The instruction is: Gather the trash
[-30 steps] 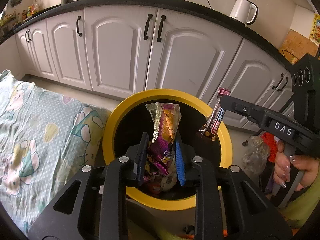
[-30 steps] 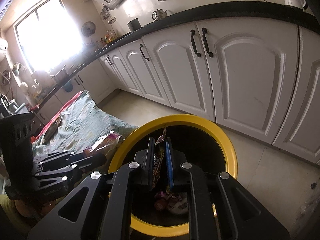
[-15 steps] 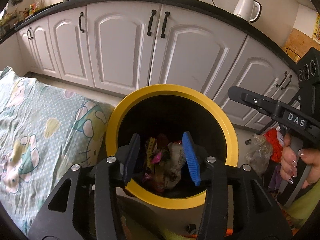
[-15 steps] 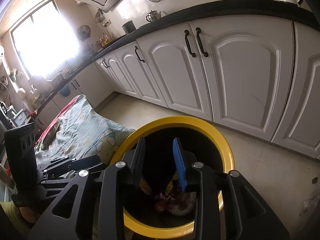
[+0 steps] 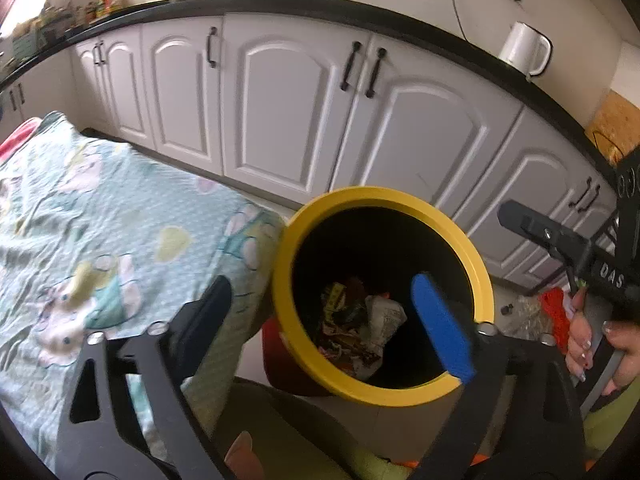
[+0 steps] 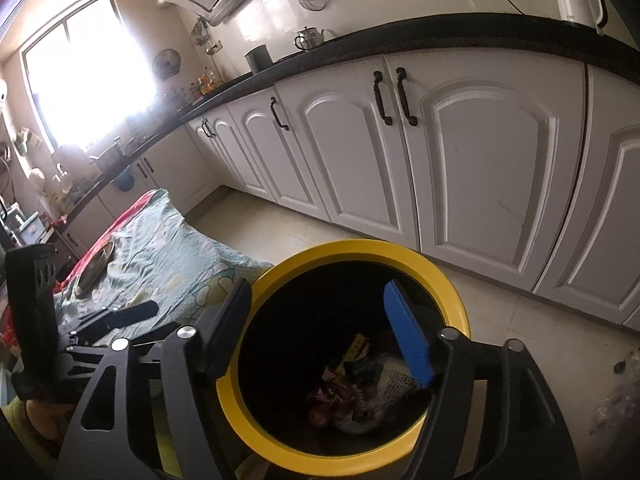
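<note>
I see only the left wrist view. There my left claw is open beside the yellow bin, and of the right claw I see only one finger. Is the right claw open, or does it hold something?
Observer: In the right wrist view the right claw is open and holds nothing. The yellow bin is right below it.
Operator: Thank you. Does anything lie on the far end of the bedsheet? My view does not show that part.
Observer: Yes, a flat round dish lies there on the bedsheet. I cannot tell whether it is trash.
</note>
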